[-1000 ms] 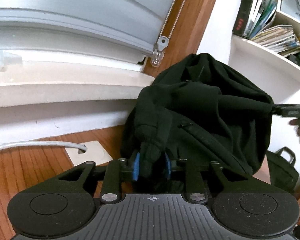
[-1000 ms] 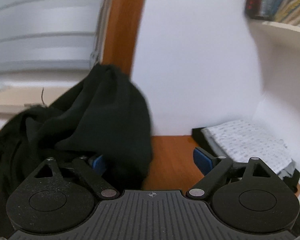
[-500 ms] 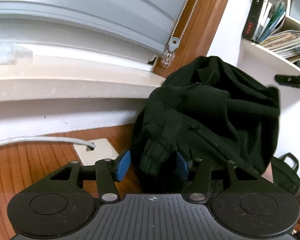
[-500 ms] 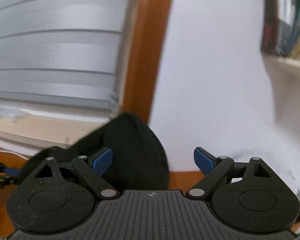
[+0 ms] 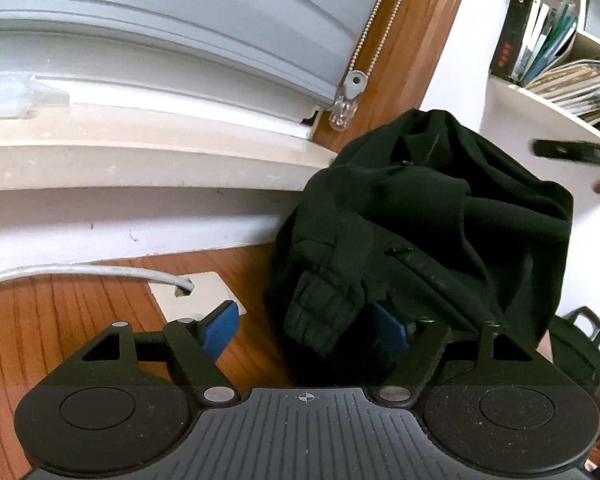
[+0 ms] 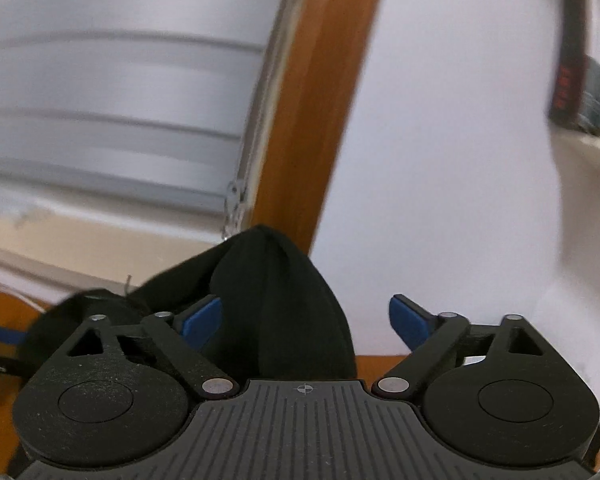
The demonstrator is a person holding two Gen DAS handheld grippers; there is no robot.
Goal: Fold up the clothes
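Observation:
A black garment (image 5: 420,220) lies in a crumpled heap on the wooden table (image 5: 60,320), leaning on the wall under the window sill. My left gripper (image 5: 306,330) is low in front of it, jaws opening. A sleeve cuff (image 5: 320,320) sits loose between the blue pads (image 5: 220,330), and cloth half covers the right pad. In the right wrist view the heap's peak (image 6: 276,300) rises just beyond my right gripper (image 6: 304,320). Its jaws stand wide, closing slightly, and grip nothing. One finger of the right gripper (image 5: 572,152) shows above the heap's right side.
A white cable (image 5: 80,272) runs into a white plate (image 5: 196,296) set in the table left of the heap. Behind are the sill (image 5: 140,168), a blind (image 5: 180,40) and its bead chain pull (image 5: 348,96). Shelves of books (image 5: 560,60) and a black bag (image 5: 576,344) are at right.
The left jaws have opened off the sleeve cuff, which stays between them. The right gripper has risen and drawn back from the heap; the folded pile at its right has left view.

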